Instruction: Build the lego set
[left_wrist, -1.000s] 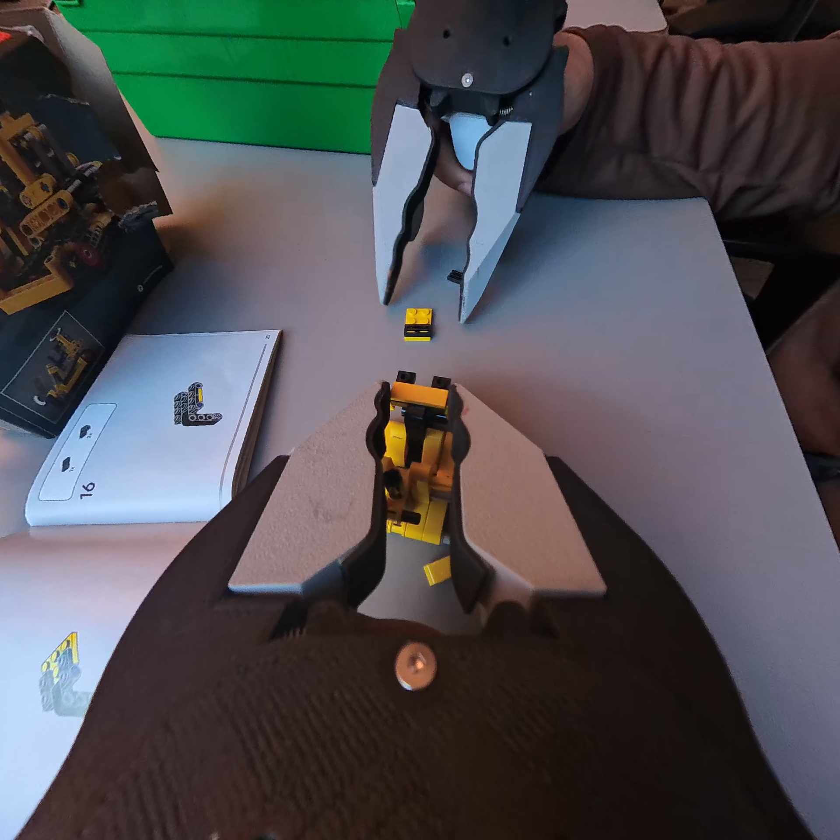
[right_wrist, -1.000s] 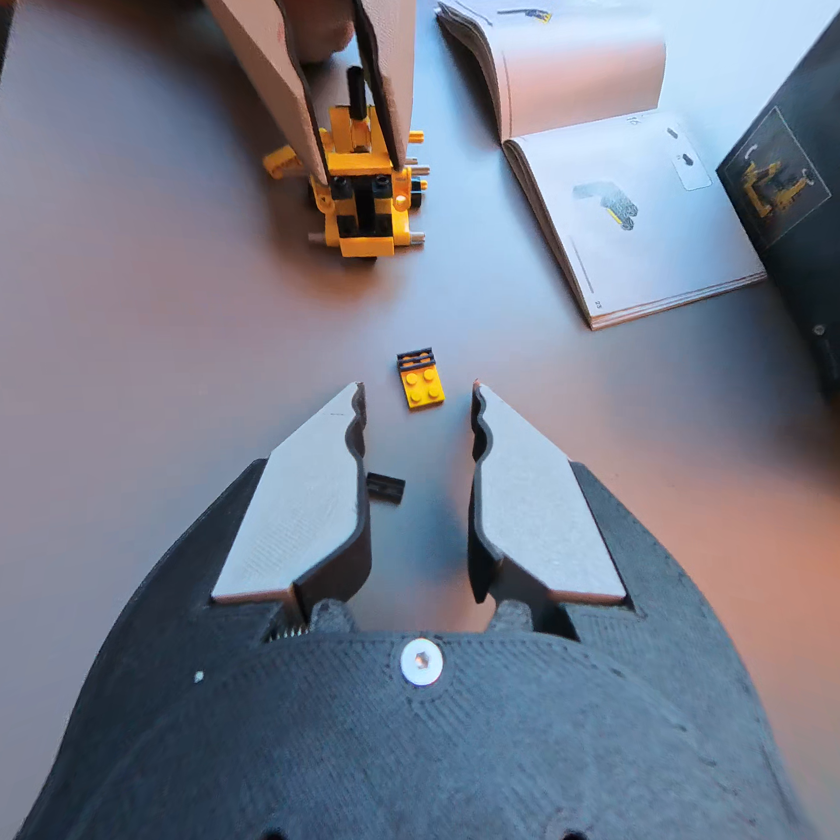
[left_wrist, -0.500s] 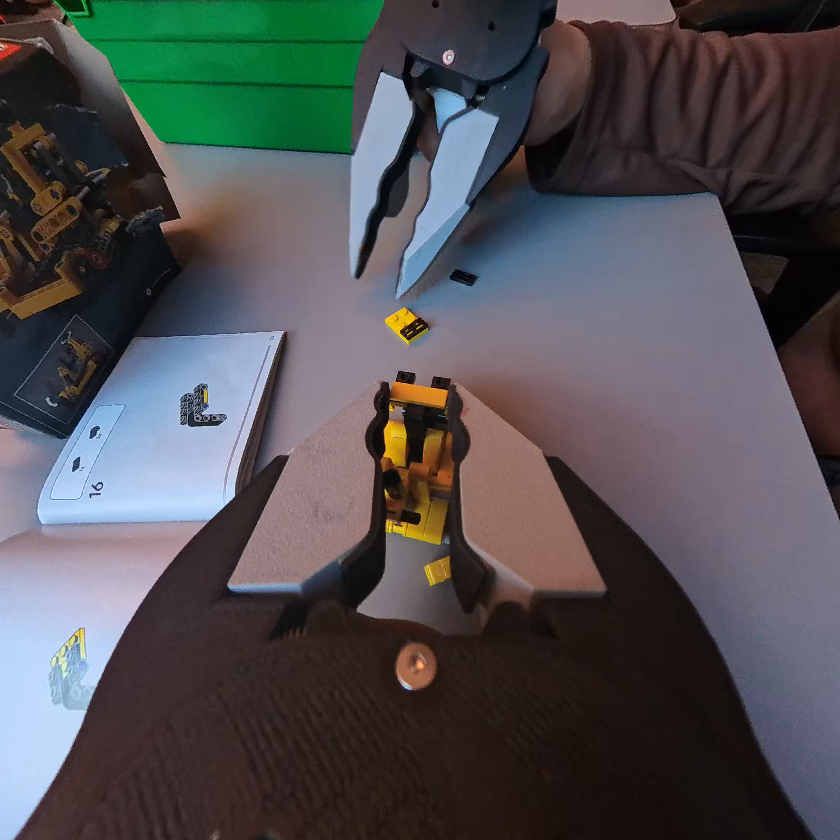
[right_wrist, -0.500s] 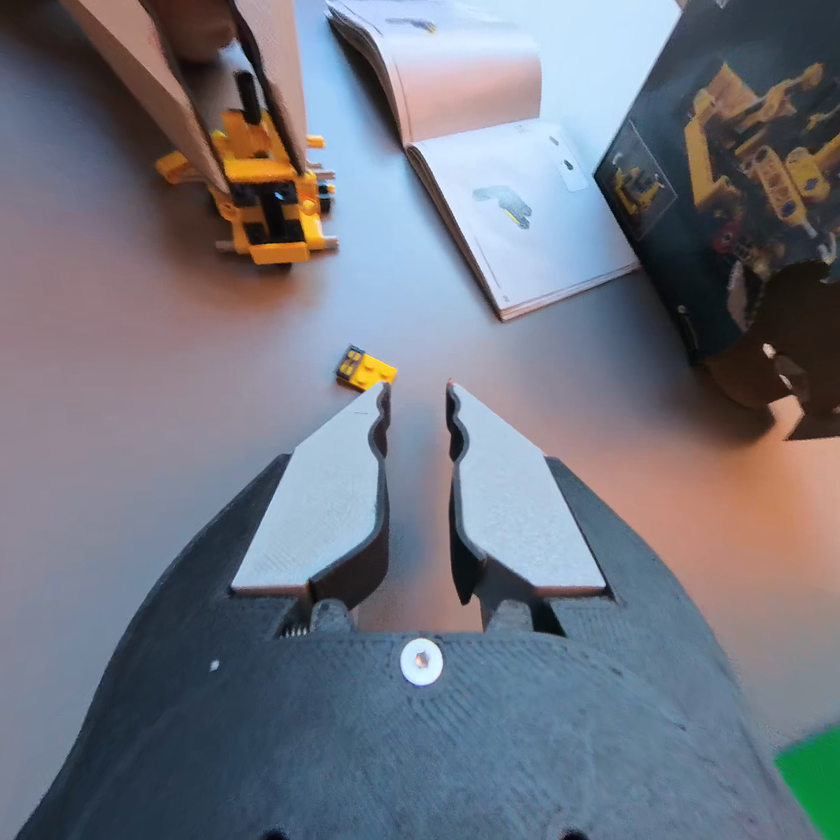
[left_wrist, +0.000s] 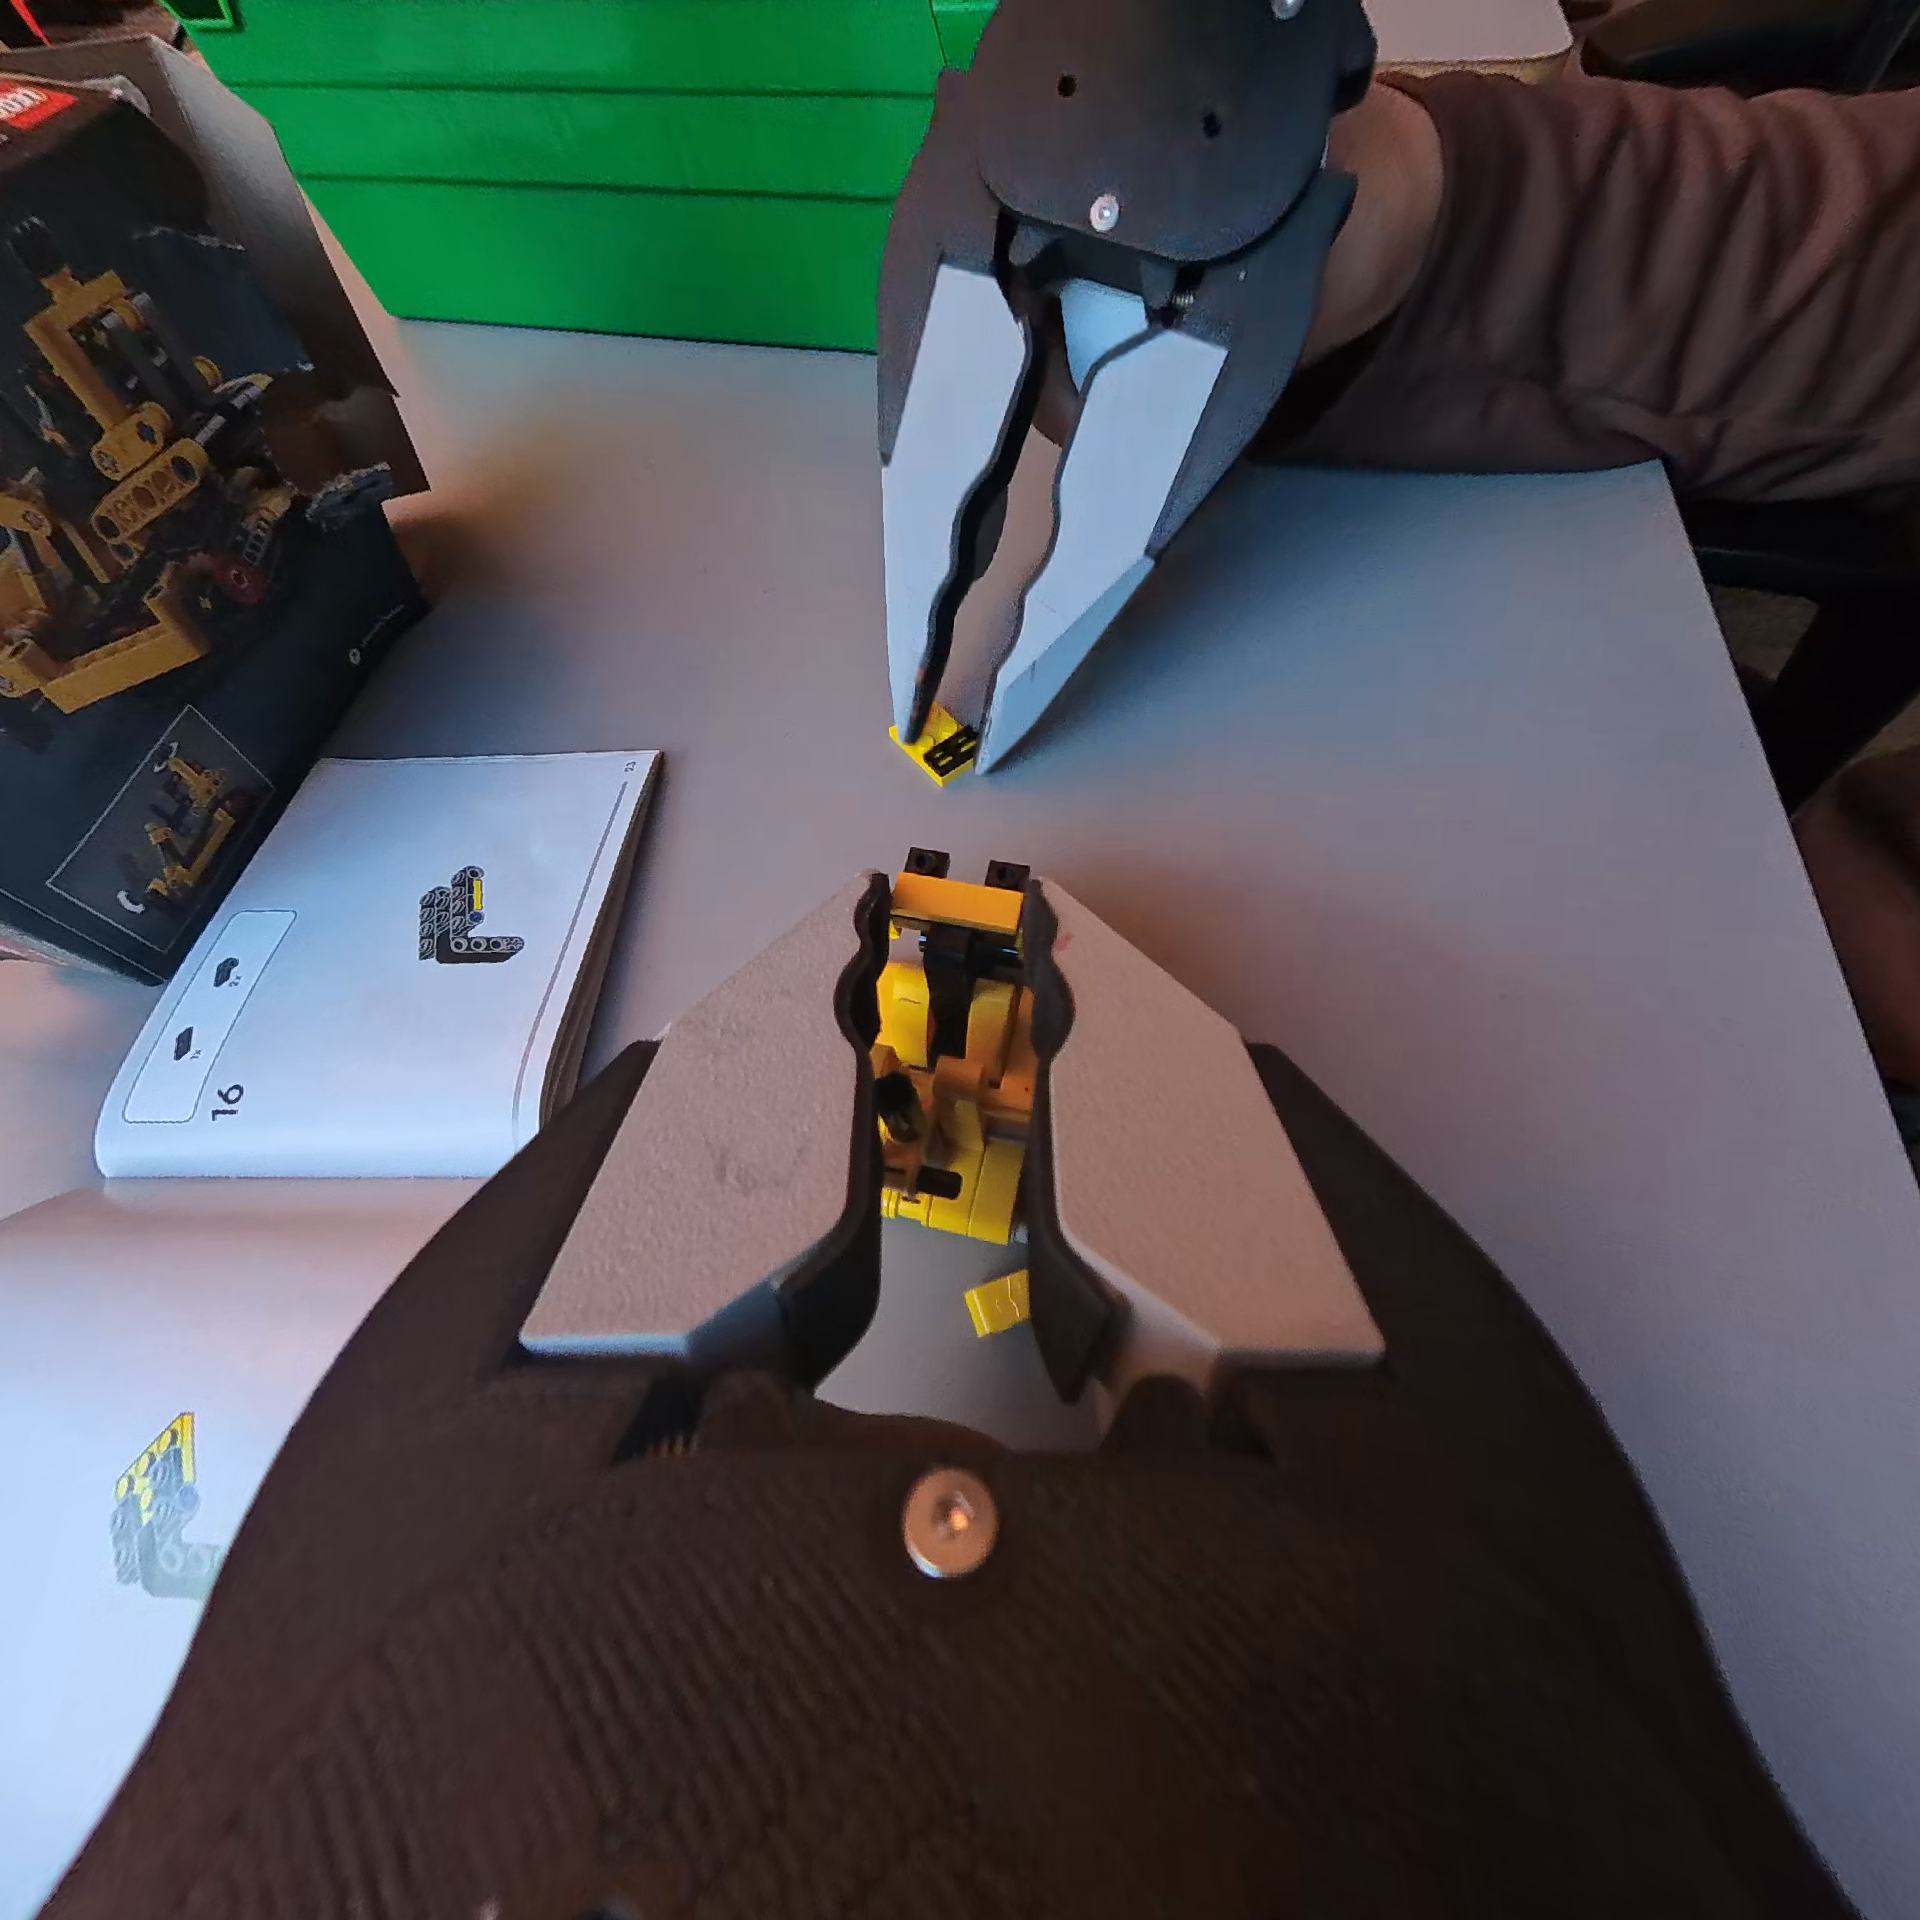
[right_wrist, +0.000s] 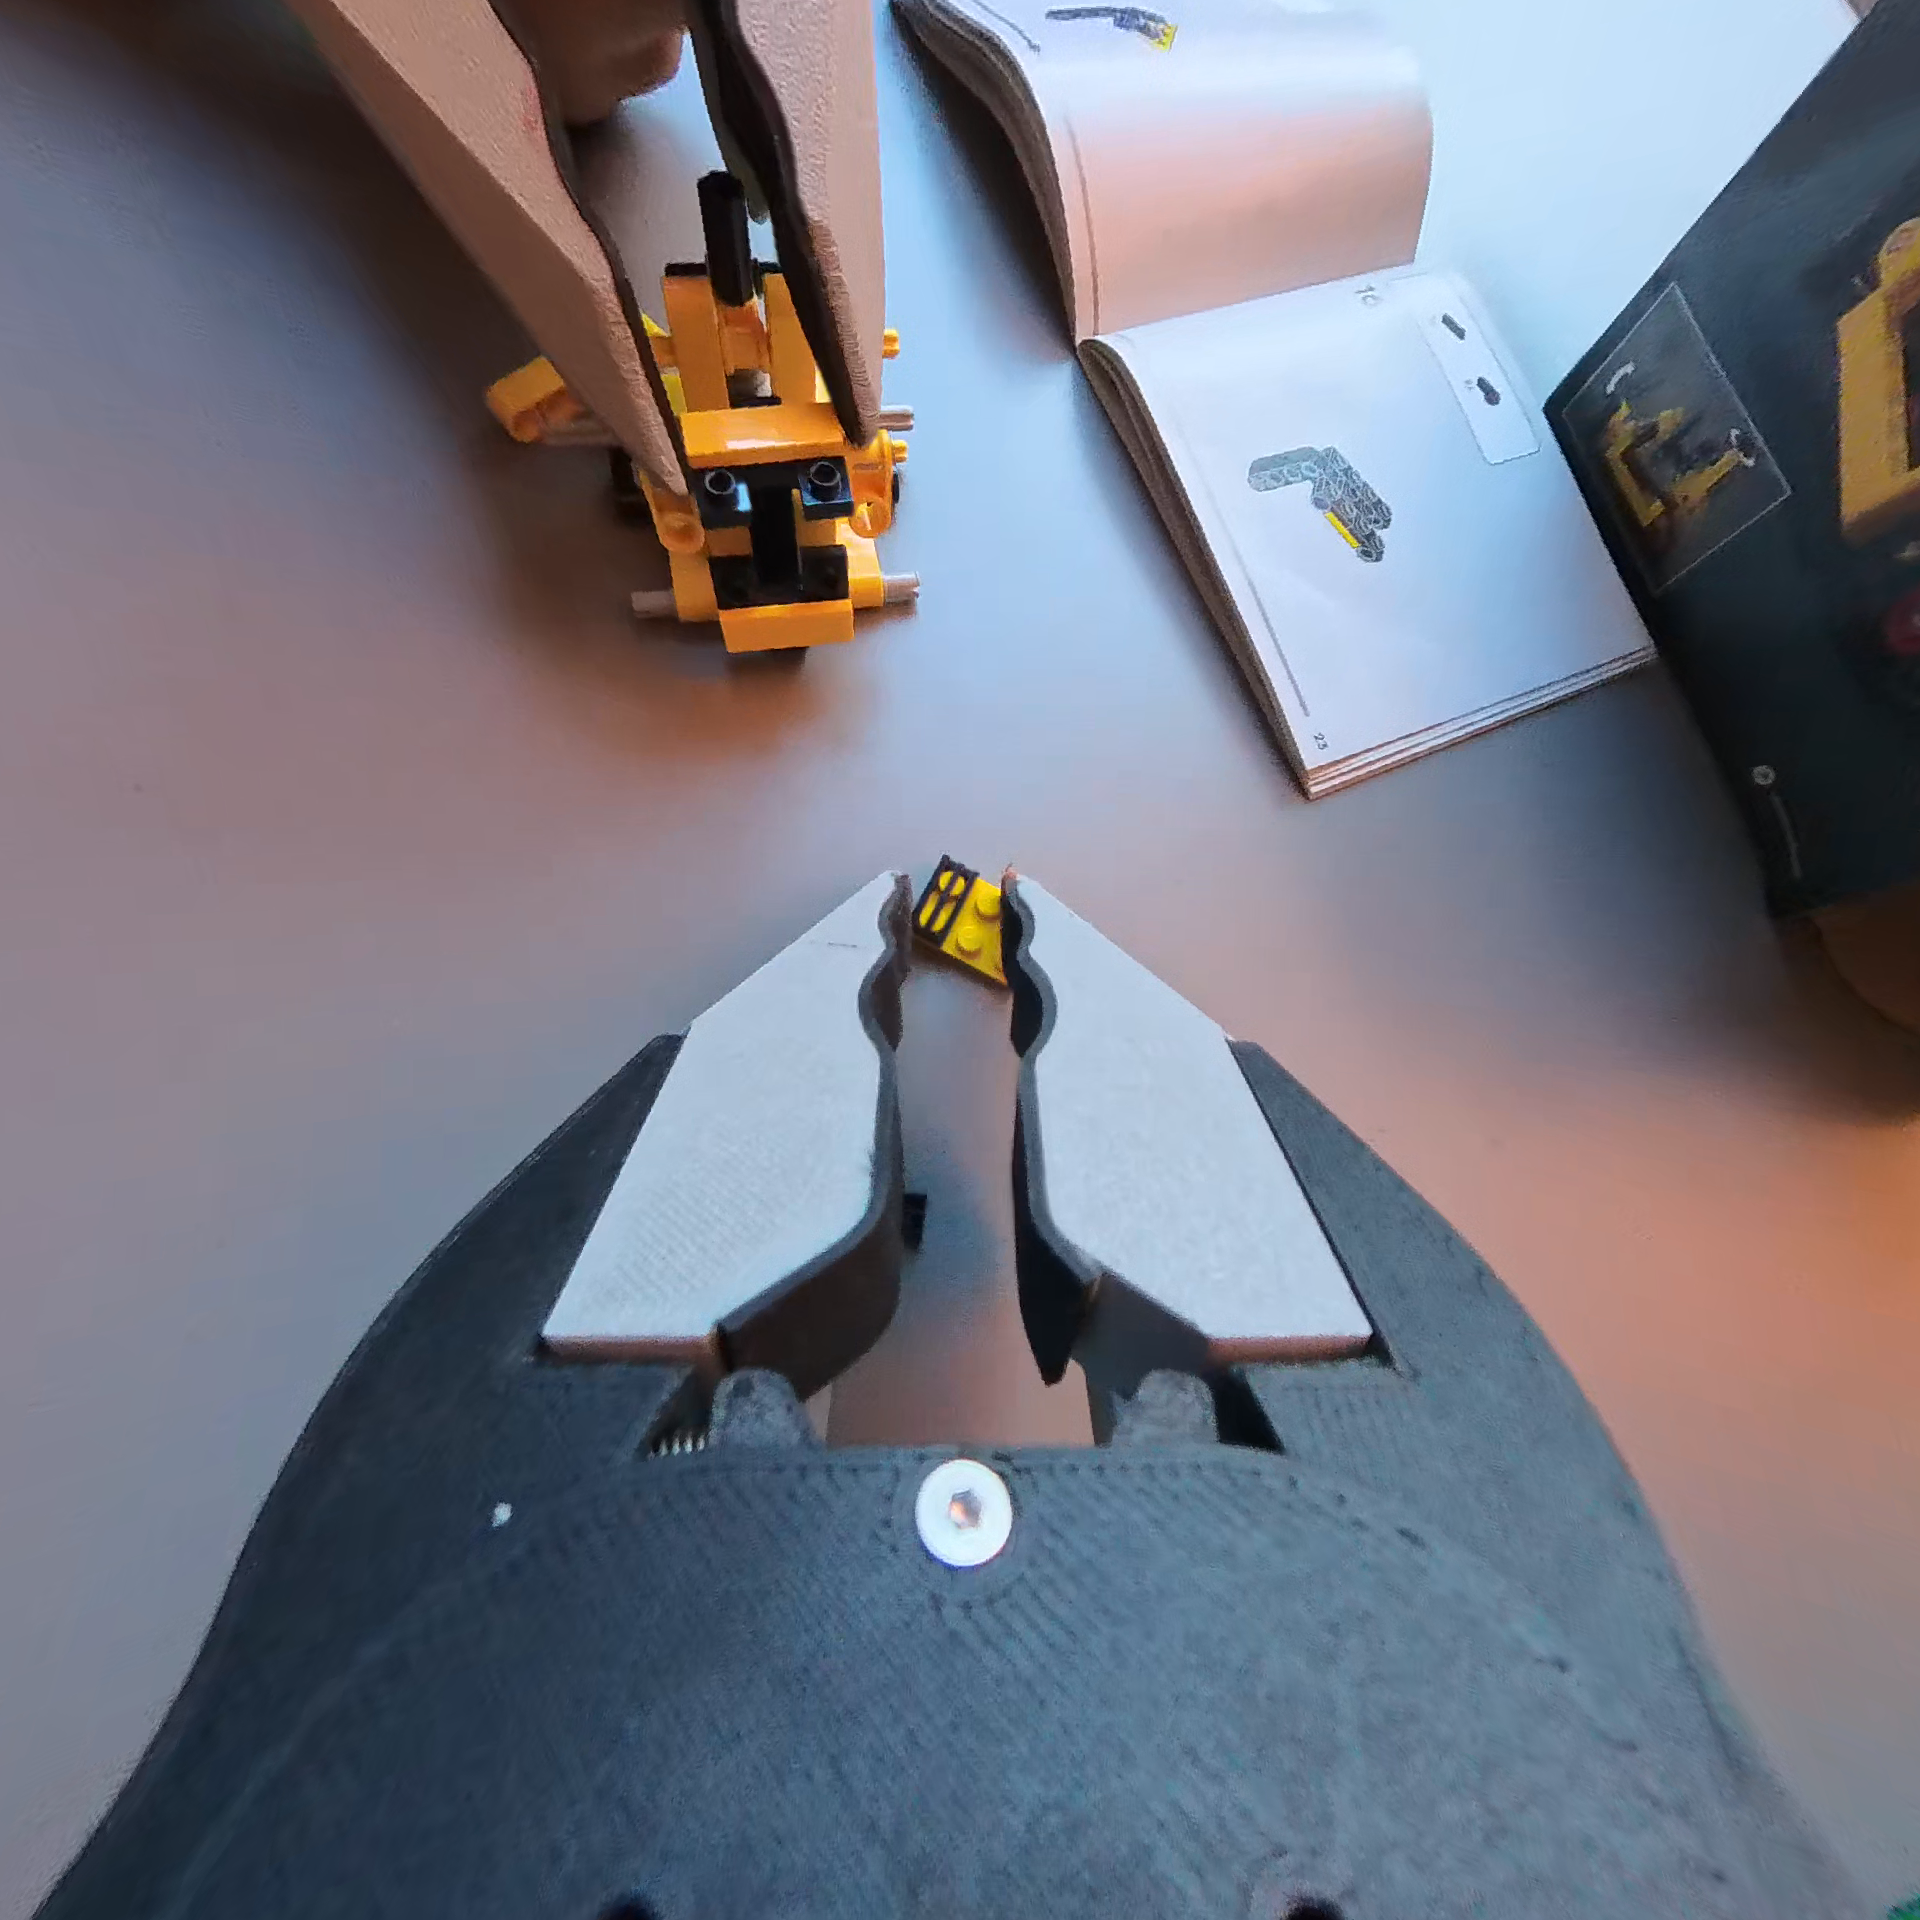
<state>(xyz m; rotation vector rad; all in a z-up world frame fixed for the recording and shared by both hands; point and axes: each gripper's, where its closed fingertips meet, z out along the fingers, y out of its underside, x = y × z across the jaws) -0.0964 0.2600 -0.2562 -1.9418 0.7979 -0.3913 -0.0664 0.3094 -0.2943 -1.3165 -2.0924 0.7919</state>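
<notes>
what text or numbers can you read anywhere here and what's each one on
I won't quote writing, only say what carries it.
Open instruction booklet: a large step number at the page corner, a small page number at the far edge, tiny counts in the parts frame.
Dark set box: a red logo patch at its top corner, cut off by the frame.
Lego model, green crates: no writing visible.

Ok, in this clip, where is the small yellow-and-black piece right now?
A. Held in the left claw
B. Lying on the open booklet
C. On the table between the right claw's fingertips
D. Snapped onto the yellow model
C: the small yellow-and-black piece lies on the table between the right claw fingertips, apart from the yellow model that the left claw grips.
</notes>
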